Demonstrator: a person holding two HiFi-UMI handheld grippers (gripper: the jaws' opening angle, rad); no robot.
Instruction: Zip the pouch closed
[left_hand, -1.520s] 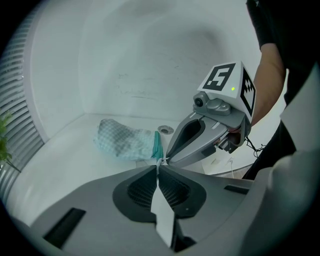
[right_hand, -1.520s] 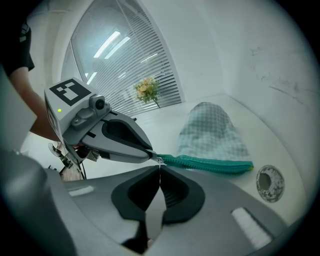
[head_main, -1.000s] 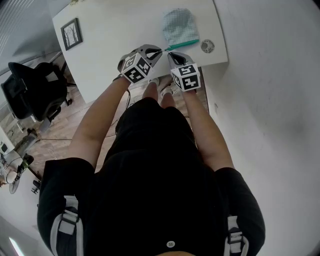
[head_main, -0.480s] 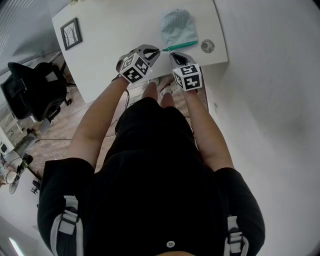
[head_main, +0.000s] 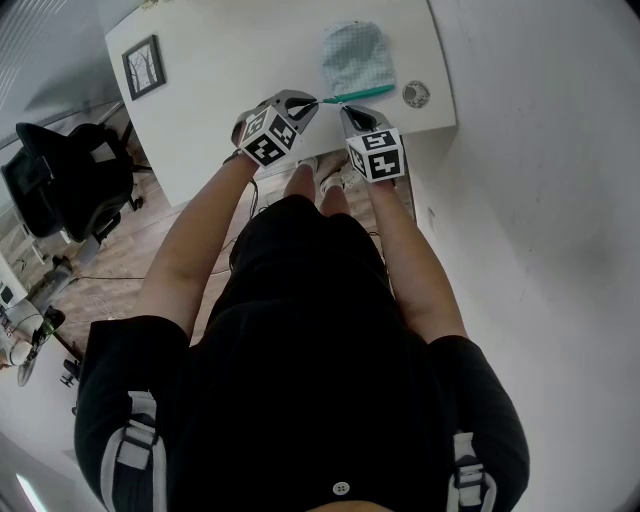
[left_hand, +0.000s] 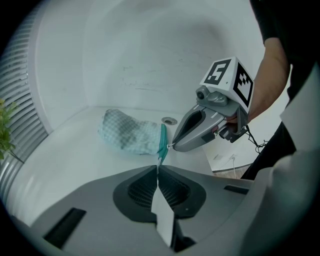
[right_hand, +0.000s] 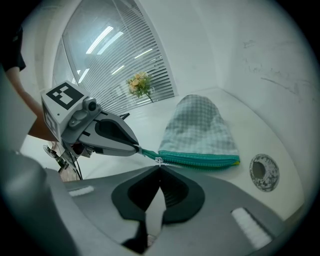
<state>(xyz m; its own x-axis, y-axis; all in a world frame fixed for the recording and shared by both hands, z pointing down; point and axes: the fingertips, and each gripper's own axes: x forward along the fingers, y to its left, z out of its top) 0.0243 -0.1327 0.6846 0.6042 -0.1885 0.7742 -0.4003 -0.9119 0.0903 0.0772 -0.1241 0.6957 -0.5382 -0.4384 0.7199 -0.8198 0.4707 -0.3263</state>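
A pale checked pouch (head_main: 356, 55) with a teal zipper (head_main: 362, 93) along its near edge lies on the white table (head_main: 230, 60). In the right gripper view the pouch (right_hand: 200, 131) lies just beyond my jaws, its zipper (right_hand: 200, 160) running right. My left gripper (head_main: 314, 101) is shut on the teal tail (left_hand: 161, 148) at the zipper's end. My right gripper (head_main: 345, 108) is shut on the small white zipper pull (right_hand: 159, 161), which sits at the zipper's end next to the left gripper (right_hand: 138, 149). Both tips nearly meet at the table's near edge.
A framed picture (head_main: 141, 67) lies at the table's far left. A round metal grommet (head_main: 415, 93) is set in the table right of the pouch. A white wall runs along the right. A black chair (head_main: 60, 180) stands on the floor at left. A small plant (right_hand: 140, 84) stands by the blinds.
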